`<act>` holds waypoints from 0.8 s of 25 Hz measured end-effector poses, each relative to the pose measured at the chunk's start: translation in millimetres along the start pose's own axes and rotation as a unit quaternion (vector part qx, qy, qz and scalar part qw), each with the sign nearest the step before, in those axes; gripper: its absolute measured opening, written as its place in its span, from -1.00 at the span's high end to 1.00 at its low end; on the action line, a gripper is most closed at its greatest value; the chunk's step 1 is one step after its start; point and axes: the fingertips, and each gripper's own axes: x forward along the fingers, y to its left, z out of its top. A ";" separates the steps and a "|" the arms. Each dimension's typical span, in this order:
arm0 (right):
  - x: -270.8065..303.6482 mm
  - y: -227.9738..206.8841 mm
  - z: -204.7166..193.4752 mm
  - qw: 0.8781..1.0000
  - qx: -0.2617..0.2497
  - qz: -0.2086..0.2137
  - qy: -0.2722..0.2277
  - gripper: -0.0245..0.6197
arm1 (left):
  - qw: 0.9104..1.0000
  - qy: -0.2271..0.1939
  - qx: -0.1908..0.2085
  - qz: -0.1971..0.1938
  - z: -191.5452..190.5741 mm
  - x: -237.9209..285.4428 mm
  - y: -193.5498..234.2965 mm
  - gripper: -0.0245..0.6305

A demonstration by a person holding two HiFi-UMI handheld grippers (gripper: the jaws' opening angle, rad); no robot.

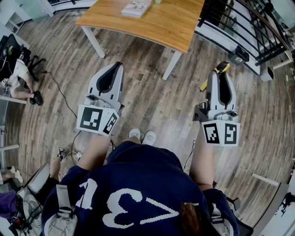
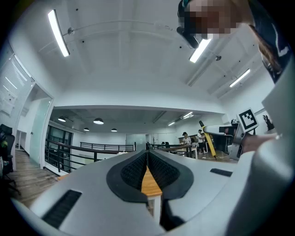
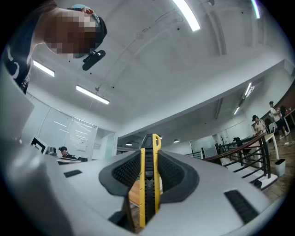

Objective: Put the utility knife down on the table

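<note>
- The utility knife (image 3: 148, 189) is off the surface, pinched in the right gripper (image 1: 221, 78), which the person holds out over the wooden floor (image 1: 147, 97).
- In the right gripper view its fingers (image 3: 125, 174) press on the two flat yellow sides of the knife. The black ribbed slider faces the camera, and the black-and-yellow end sticks out past the fingertips.
- The left gripper (image 1: 115, 69) carries nothing. Its fingers (image 2: 131, 173) are pressed together at the tips, and only a thin wedge of the wooden top shows through behind them.
- The surface (image 1: 152, 25) stands ahead of both grippers and well apart from them. A book (image 1: 136, 7) lies near its far edge, and the near part is bare wood.
- Handling, as a judgement:
  - The knife looks light and stiff, with a hard plastic shell that will not give under the pads.
  - Its smooth sides could slide in the grip if it tilts, though the ribbed pads should help.
- I cannot tell whether a blade is out at the far end, so that end is best kept pointing away and set down last or flat.
- The present hold along the body seems a sound one, since it keeps the knife in line with the fingers.
- The task is not yet done. By my reading, the knife has to be carried forward over the bare wood and lowered close to it before the fingers spread, so that it does not drop and bounce.
</note>
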 end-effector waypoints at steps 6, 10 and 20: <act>-11.3 2.6 -1.8 1.000 0.000 0.008 0.002 0.53 | 1.000 0.003 -0.001 0.000 -3.9 -0.3 -9.7 0.84; -18.5 -3.6 0.1 1.000 0.019 0.011 0.003 0.53 | 1.000 0.002 0.002 0.002 -3.5 -0.4 -17.2 0.84; 0.7 -19.5 -14.4 0.999 0.029 0.020 0.013 0.53 | 1.000 0.010 -0.003 0.010 -17.6 21.9 -12.9 0.84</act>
